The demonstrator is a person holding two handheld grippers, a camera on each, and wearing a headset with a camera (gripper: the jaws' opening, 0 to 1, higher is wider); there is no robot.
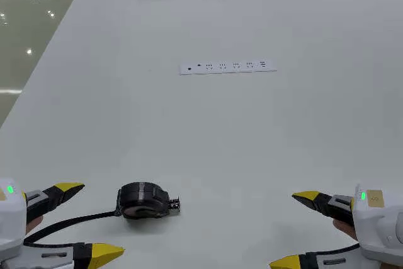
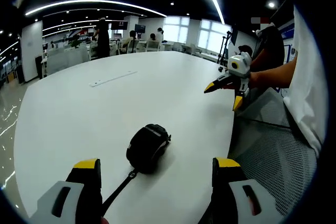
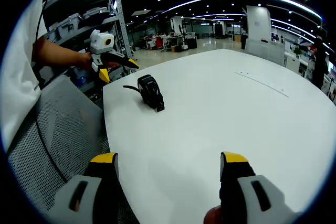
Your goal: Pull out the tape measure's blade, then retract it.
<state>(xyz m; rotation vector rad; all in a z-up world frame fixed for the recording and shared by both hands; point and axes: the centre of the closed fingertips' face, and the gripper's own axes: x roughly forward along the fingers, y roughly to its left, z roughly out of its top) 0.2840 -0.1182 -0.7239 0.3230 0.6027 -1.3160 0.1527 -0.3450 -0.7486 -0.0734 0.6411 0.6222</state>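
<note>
Not started — my left gripper [image 1: 101, 218] and right gripper [image 1: 282, 229] both gape empty, the tape measure [image 1: 143, 200] on the table [image 1: 252, 143] just ahead of the left; next I'd clamp its case, then pinch the blade's hook [image 1: 177, 204].

L gripper [image 1: 99, 218] & R gripper [image 1: 283, 228]: white bodies, black jaws, yellow tips, green LEDs; white short-sleeve shirt [image 2: 310, 87]

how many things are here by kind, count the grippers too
tape measure: 1
power strip: 1
grippers: 2, the left gripper and the right gripper, both open
total: 4
</note>
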